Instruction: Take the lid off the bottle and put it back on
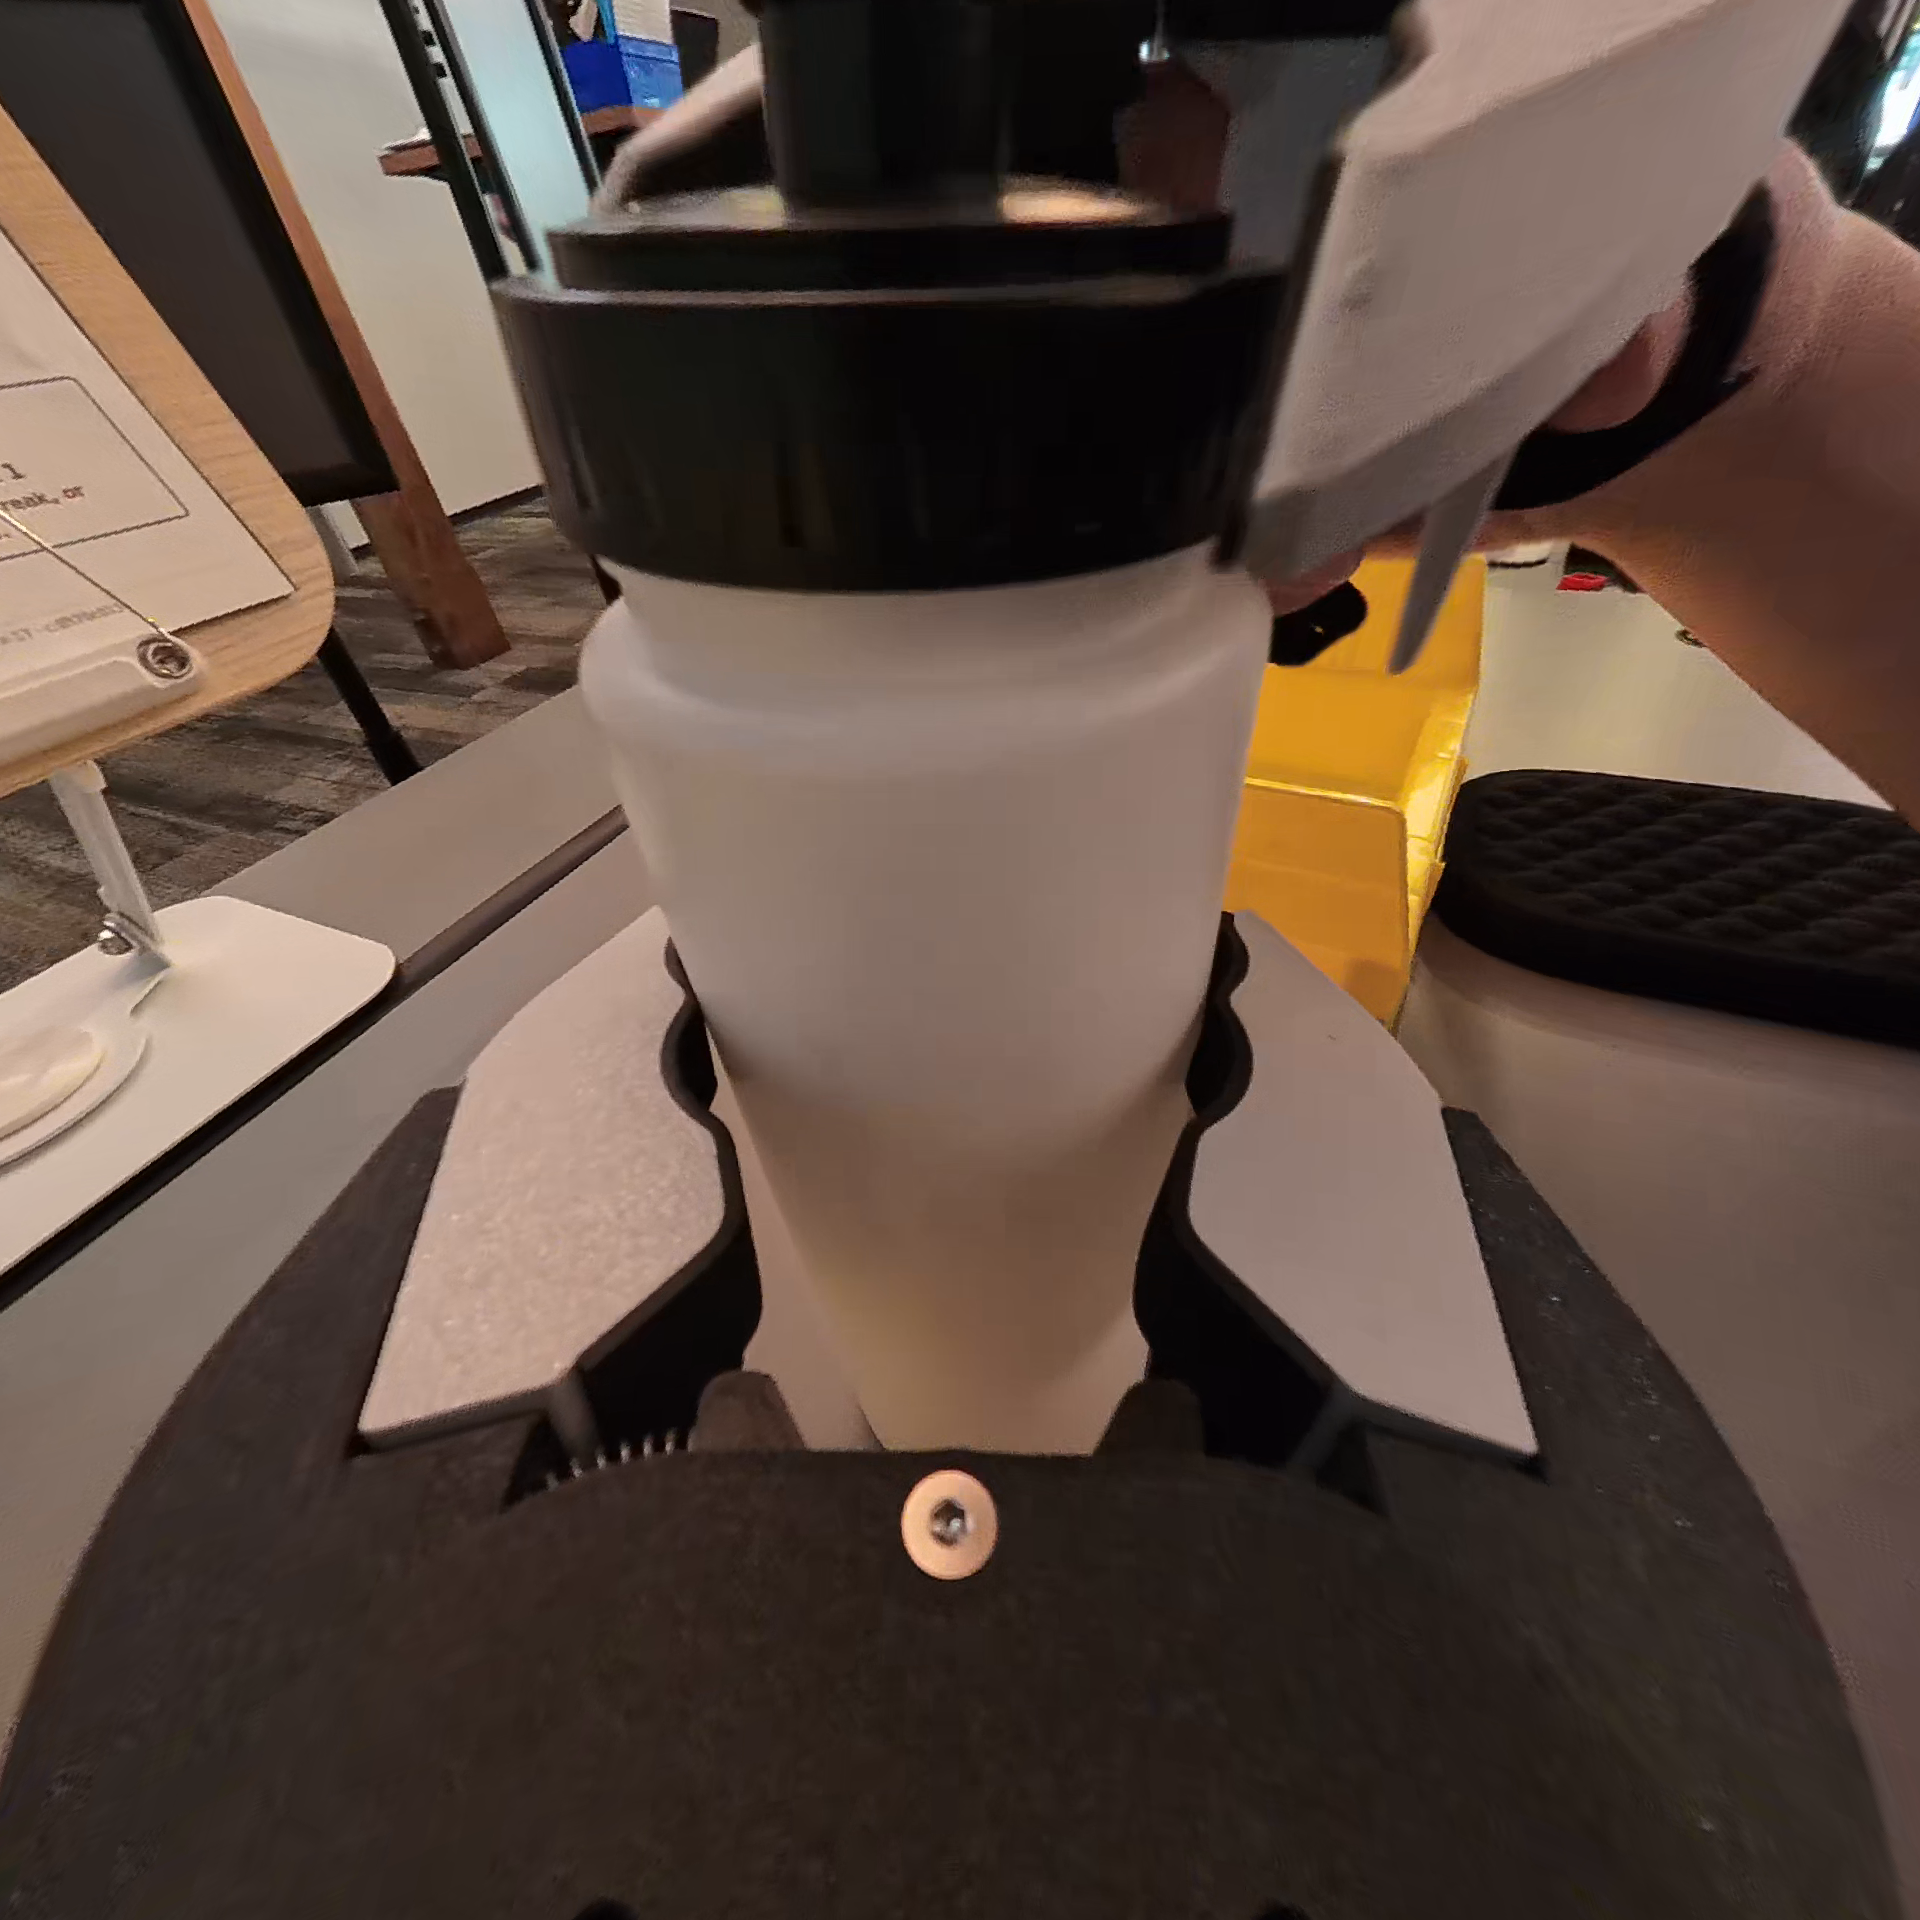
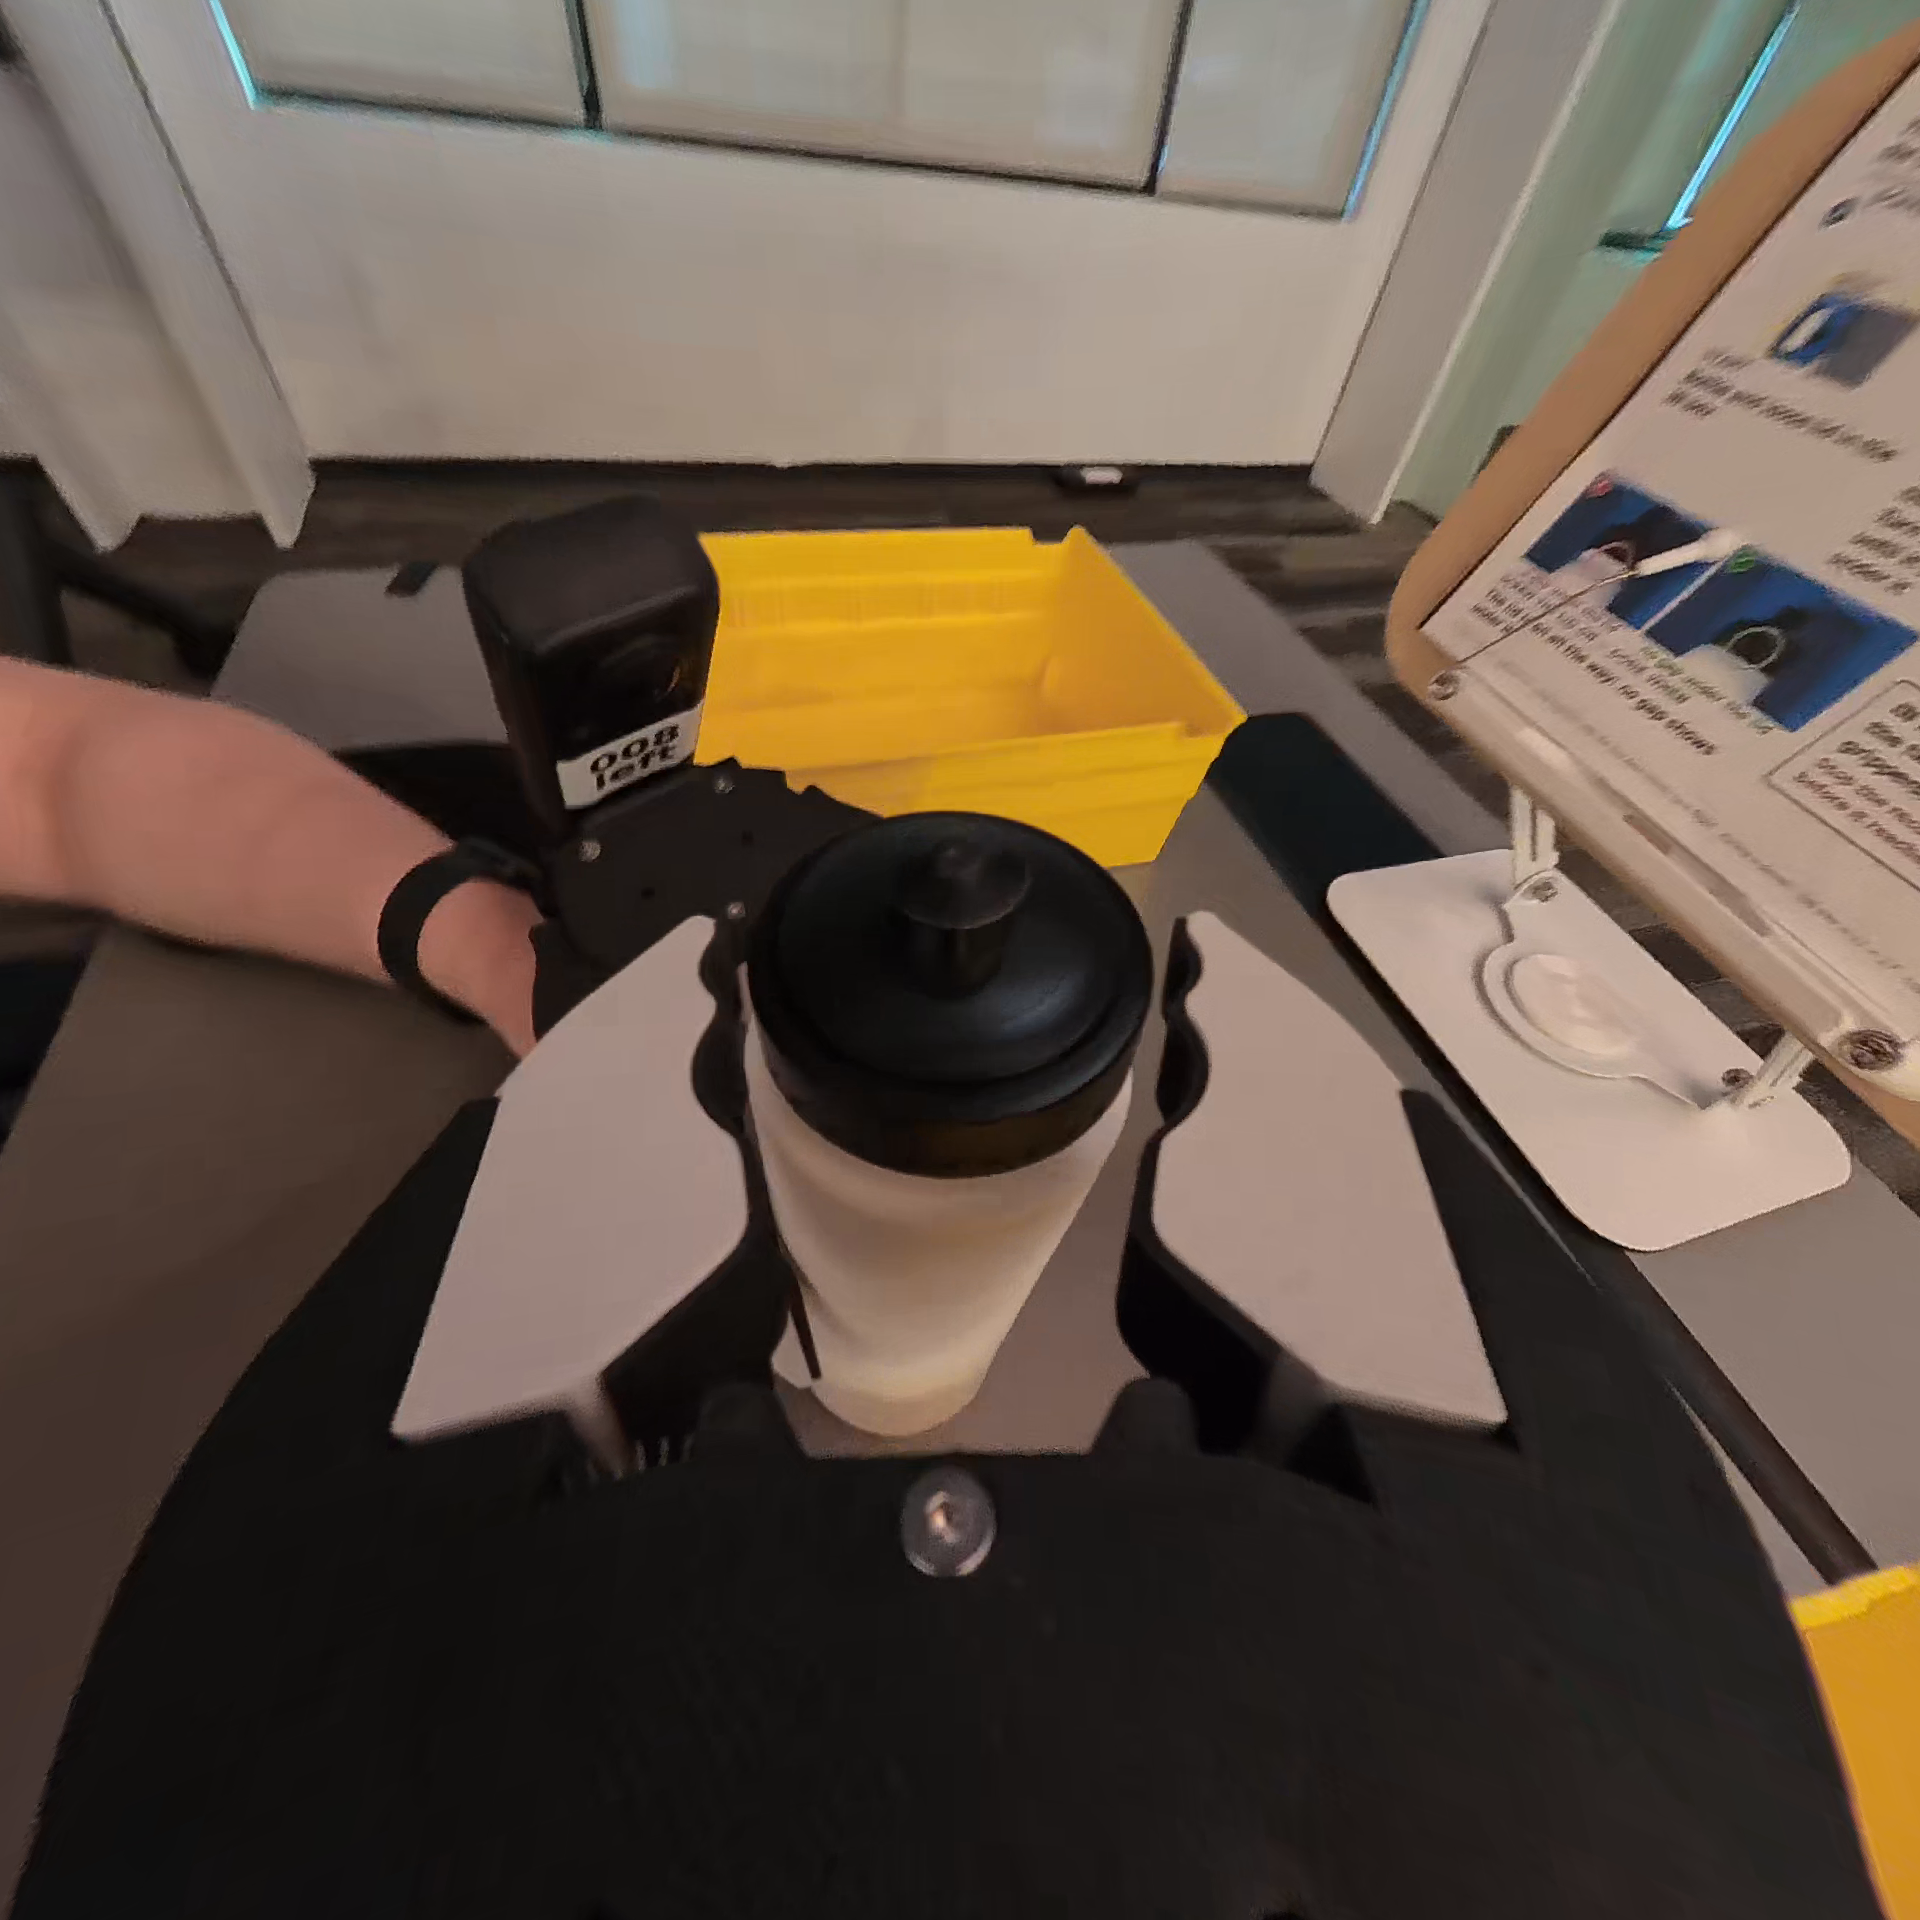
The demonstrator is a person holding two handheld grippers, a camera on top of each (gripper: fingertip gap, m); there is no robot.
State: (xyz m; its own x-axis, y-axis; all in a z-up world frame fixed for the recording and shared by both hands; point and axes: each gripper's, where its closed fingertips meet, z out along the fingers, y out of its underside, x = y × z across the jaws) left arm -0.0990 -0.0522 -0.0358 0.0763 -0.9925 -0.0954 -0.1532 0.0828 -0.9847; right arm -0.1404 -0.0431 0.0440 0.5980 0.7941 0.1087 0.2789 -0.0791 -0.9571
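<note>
I am steadying white bottle (image 1: pixel 925 935) upright on grey table (image 1: pixel 1662 1195); left gripper (image 1: pixel 951 1049) clamped on its body, 2 fingers pressing both sides; black lid (image 1: pixel 894 426) seated on top; right gripper (image 2: pixel 951 1049) hovering over lid from above, jaws wide, flanking the cap, not touching; yellow bin (image 2: pixel 966 675) just behind; bottle looking light, thin-walled, squeezable; I am judging ribbed lid skirt best hold, body smooth and slippery.

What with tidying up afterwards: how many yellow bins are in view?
2. One yellow bin sits behind the bottle; a second bin shows only a corner at the right wrist view's lower right.
</note>
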